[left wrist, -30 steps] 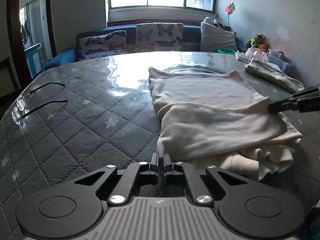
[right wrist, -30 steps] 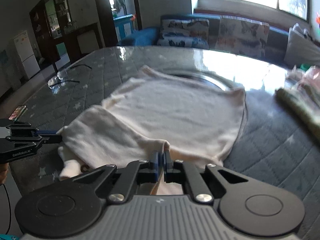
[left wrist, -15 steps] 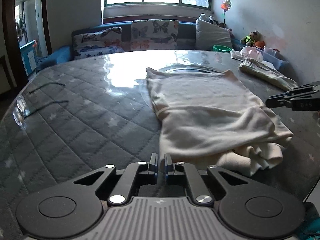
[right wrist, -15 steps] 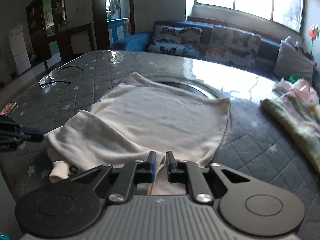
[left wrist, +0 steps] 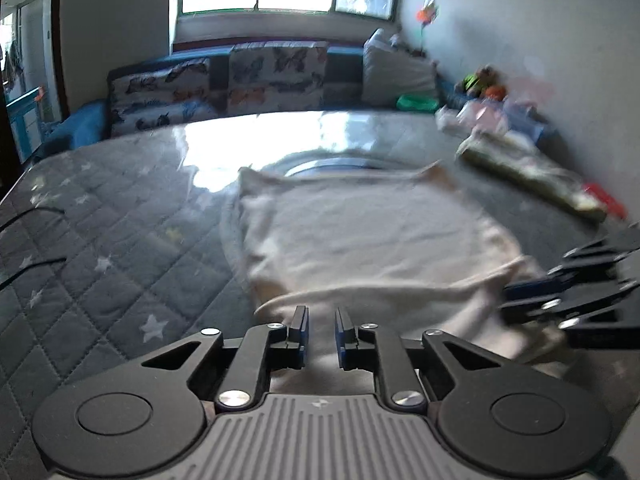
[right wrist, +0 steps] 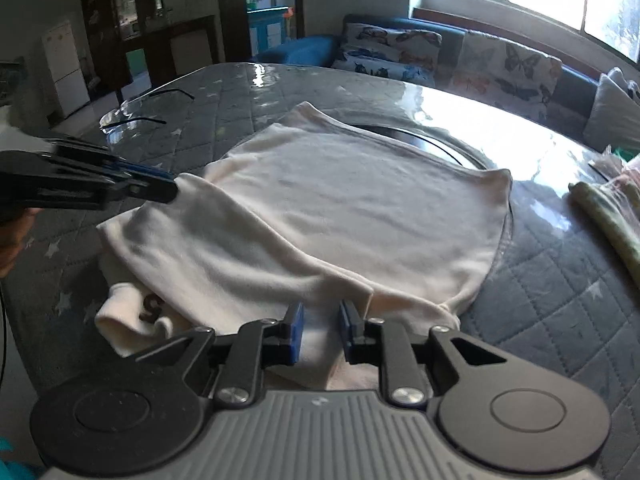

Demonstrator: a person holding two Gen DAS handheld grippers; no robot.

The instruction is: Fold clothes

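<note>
A cream shirt (right wrist: pixel 352 204) lies partly folded on the grey quilted table (right wrist: pixel 560 312), its near part doubled over toward me; it also shows in the left wrist view (left wrist: pixel 360 240). A sleeve with dark print (right wrist: pixel 148 308) sticks out at its near left. My left gripper (left wrist: pixel 321 320) is open, its fingers at the shirt's folded near-left edge. My right gripper (right wrist: pixel 321 316) is open at the folded near-right edge, with cloth between the jaws but not pinched. Each gripper shows in the other's view, the left one (right wrist: pixel 160 188) at the fold's left corner, the right one (left wrist: pixel 560 296) blurred.
A pair of glasses (right wrist: pixel 132 112) lies on the table's far left. A folded greenish cloth (right wrist: pixel 608 220) lies at the right edge. Toys and bags (left wrist: pixel 488 96) sit at the far right by the wall. A sofa with butterfly cushions (left wrist: pixel 260 80) stands behind the table.
Both grippers went from shut on the folded edge to open, letting the cloth go. Both then moved in toward the fold again, jaws wider.
</note>
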